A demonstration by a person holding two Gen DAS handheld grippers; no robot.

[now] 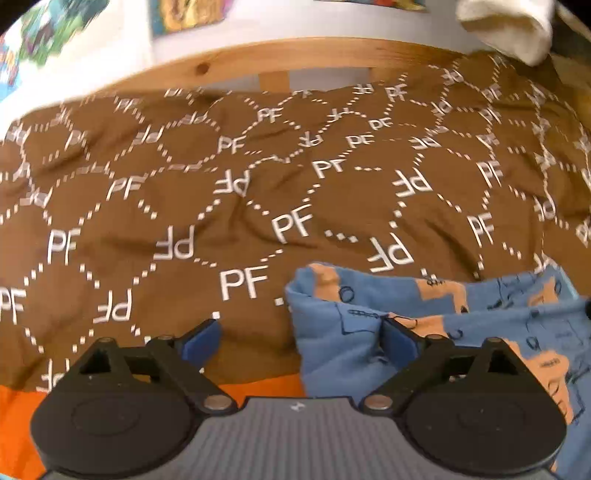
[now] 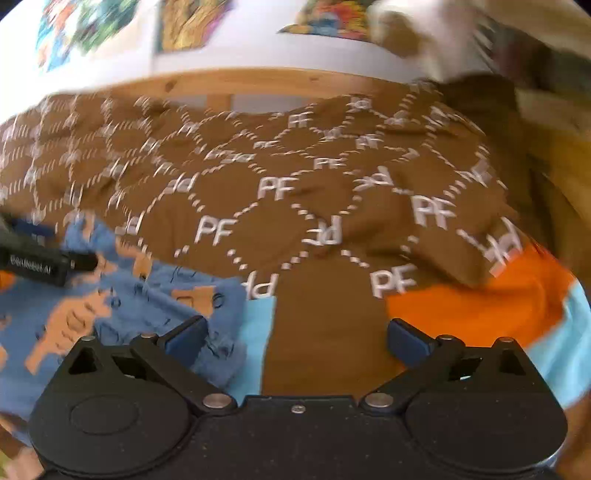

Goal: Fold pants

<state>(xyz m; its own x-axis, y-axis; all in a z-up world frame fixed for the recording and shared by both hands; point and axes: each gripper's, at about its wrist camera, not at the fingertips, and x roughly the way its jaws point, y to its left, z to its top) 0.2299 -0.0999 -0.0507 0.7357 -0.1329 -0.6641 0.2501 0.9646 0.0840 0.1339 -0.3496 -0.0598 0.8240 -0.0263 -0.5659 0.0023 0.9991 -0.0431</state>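
Pants (image 1: pixel 461 332), blue with orange print, cut off at four o'clock on brown bedspread (image 1: pixel 258 206). Left gripper (image 1: pixel 301 338) and right gripper (image 2: pixel 295 338): spread wide, empty. Wall posters (image 2: pixel 184 22) blurred.

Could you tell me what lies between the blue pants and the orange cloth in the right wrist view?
A light blue strip, then the brown blanket, lies between the pants and the orange cloth.
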